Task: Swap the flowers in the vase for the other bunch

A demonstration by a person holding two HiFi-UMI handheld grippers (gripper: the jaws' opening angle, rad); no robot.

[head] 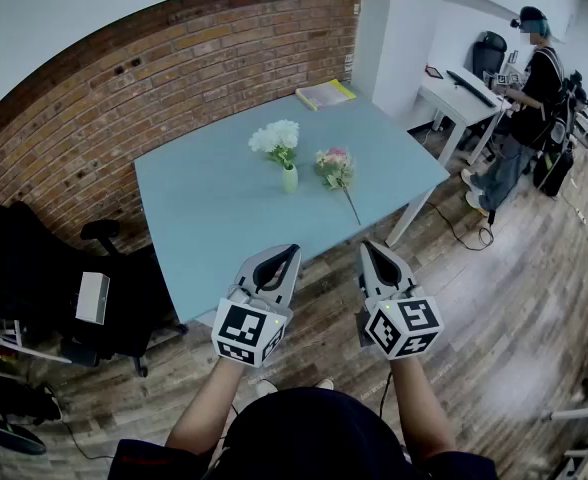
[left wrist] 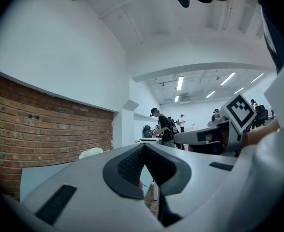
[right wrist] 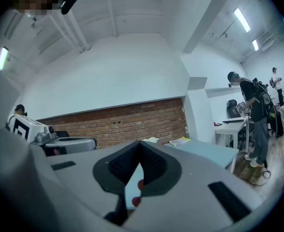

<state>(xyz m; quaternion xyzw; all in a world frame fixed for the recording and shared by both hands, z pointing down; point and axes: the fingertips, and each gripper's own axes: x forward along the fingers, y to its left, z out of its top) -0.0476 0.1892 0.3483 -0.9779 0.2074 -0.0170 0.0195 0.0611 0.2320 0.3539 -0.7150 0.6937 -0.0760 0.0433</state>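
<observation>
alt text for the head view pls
The left gripper and right gripper, both shut and empty, are held level before the near edge of a blue table. On it, a small vase holds white flowers, and a pink bunch lies to its right. A yellow book sits at the far corner.

Left gripper [left wrist: 144, 148] jaws together (brick wall [left wrist: 50, 124] behind)

The worktop [head: 204, 218] is light blue. The vase [head: 290, 179] is pale green and its flowers [head: 276, 136] are white. The other bunch [head: 334, 164] is pink. The wall [head: 104, 108] is red brick.
</observation>
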